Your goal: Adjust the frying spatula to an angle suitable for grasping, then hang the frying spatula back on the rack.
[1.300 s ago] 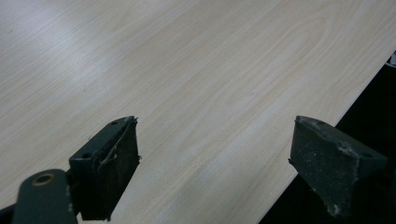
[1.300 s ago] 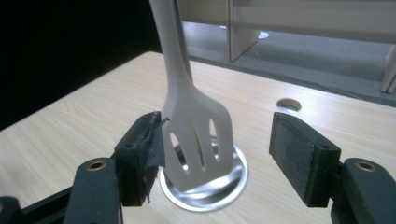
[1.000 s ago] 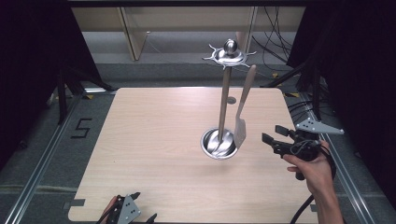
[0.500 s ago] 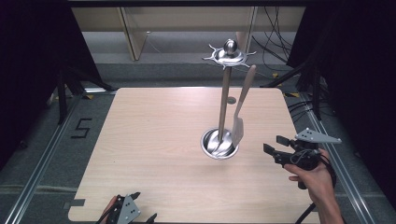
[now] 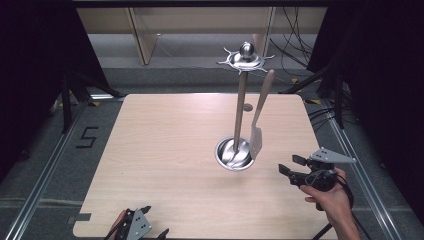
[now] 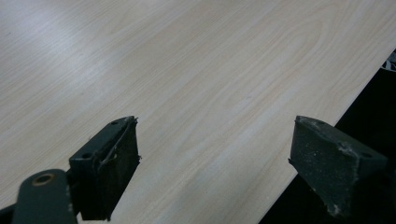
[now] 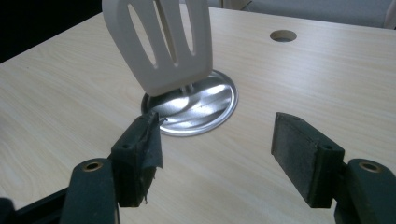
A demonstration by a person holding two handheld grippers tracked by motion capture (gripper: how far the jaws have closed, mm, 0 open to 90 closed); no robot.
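The right gripper [image 5: 291, 166], jaws wide and empty, is nearing the slotted spatula [image 5: 257, 135] hanging from the rack [image 5: 241, 107] mid-table. A clumsy grab could swing it off its hook or tip the rack.

One readable mark — a black digit "5" [image 5: 86, 137] on the grey floor strip just off the left edge of the table [image 5: 165, 150], about midway along that edge. No other text, label or brand legible anywhere.
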